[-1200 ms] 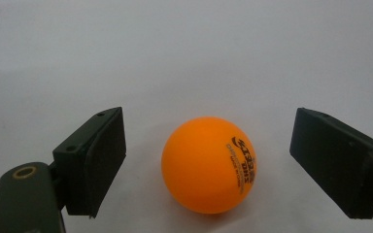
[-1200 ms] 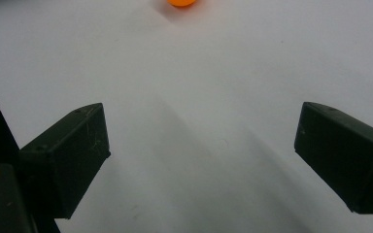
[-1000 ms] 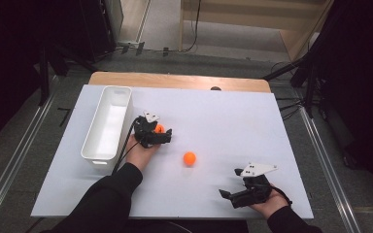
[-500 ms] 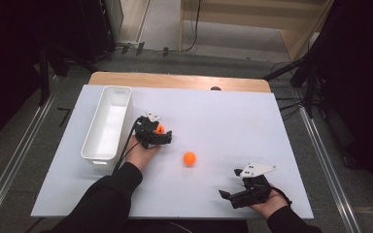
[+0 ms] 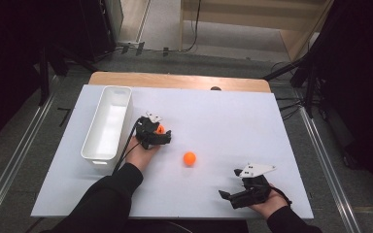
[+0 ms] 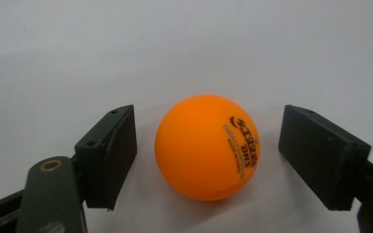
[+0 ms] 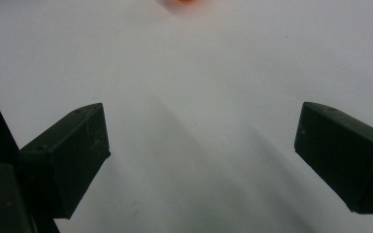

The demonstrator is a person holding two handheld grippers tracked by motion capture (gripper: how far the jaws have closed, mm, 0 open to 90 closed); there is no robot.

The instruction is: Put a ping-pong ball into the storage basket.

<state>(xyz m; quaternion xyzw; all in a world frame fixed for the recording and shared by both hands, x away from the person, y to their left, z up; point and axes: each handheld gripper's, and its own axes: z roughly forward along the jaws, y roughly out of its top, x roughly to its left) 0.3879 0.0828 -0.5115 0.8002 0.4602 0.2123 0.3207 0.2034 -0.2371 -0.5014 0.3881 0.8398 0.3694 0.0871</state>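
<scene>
We had the left gripper low on the table, just right of the white bin that ran along the left edge. Its jaws had just been closing around an orange ball, and in the left gripper view the ball sat between the two pads with a gap on each side, narrower on one side than the other, so nothing was gripped yet. We judged the ball was straddled this way so that both pads would meet it at its widest part and it could not roll off before the squeeze. The bin lay close by, likely where the ball was meant to go.

A second ball rested near the middle of the table, well apart from both grippers. We kept the right gripper near the front right corner, jaws wide apart and holding nothing, angled toward that second ball, which sat at the top edge of the right gripper view.
</scene>
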